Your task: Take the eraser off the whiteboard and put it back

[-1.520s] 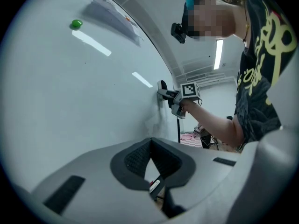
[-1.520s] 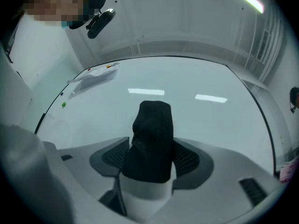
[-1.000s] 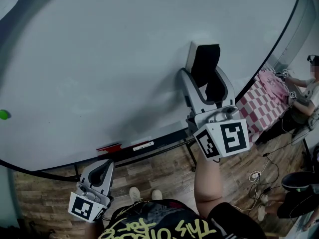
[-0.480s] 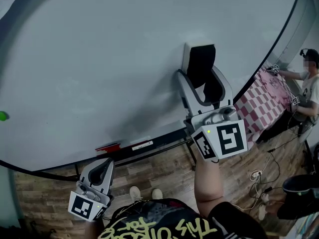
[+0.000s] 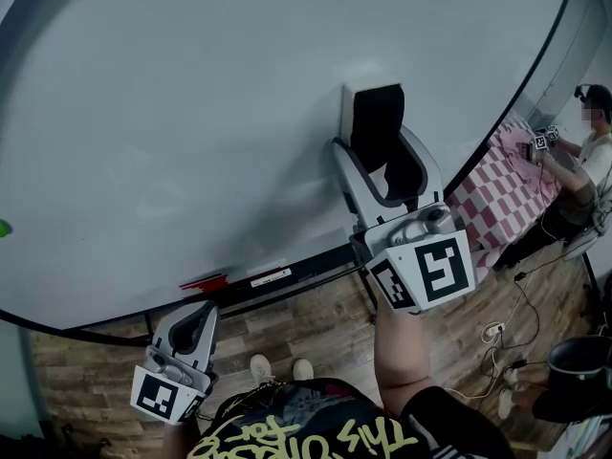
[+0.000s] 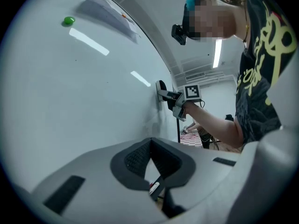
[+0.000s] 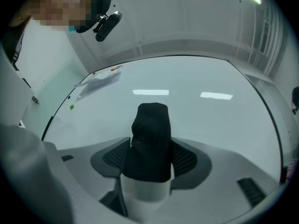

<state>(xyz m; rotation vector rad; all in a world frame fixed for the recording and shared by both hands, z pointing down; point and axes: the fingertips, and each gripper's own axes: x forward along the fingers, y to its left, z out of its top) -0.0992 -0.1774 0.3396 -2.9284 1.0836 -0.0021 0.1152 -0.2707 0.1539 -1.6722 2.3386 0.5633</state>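
Observation:
The eraser [image 5: 375, 127], a white block with a black felt face, is clamped between the jaws of my right gripper [image 5: 381, 153], which is shut on it. It is held up at the whiteboard [image 5: 191, 113], right of the middle. In the right gripper view the eraser [image 7: 150, 143] stands upright between the pads with the board filling the background. The left gripper view shows the eraser [image 6: 161, 85] at the board's surface. My left gripper [image 5: 198, 329] hangs low below the board's tray, shut and empty [image 6: 150, 158].
A red marker [image 5: 206, 282] lies on the tray under the board. A green magnet [image 6: 69, 20] sticks to the board far left. At the right, another person [image 5: 585, 132] works at a pink checkered table [image 5: 497, 194]. Cables [image 5: 497, 338] lie on the wooden floor.
My right gripper has carried the eraser a little to the left and up along the whiteboard. The left gripper has stayed where it was.

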